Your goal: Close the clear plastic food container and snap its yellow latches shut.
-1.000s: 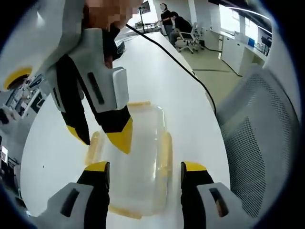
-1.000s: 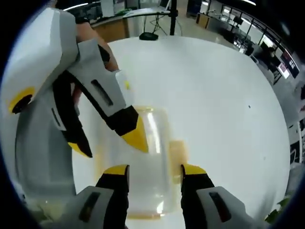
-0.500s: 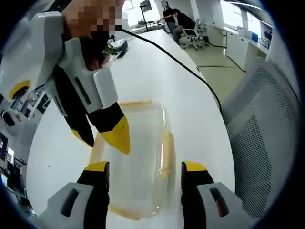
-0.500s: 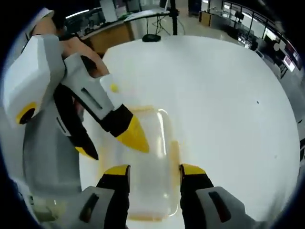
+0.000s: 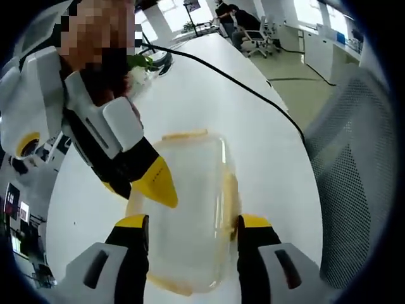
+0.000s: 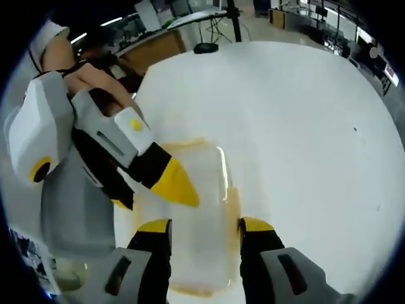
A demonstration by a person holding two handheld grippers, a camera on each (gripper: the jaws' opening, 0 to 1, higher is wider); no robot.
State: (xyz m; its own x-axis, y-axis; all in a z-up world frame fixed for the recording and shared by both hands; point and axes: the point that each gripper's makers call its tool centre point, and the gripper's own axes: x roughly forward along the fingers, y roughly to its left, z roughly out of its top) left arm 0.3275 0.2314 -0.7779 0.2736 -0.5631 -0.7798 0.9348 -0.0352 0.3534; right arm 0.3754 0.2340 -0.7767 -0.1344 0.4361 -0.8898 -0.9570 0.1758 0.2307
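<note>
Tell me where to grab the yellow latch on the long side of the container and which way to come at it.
Take the side latch at its free outer edge, coming from outside the clear container and pressing toward the wall. It runs as a thin strip along the long side, flush beside the lid, so jaws likely cannot straddle it from above. The left gripper already straddles that end.

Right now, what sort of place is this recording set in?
Most likely an open-plan office or lab. A grey mesh office chair stands beside the long white table, more wheeled chairs sit at the far end, and wooden-fronted desks line the background.
</note>
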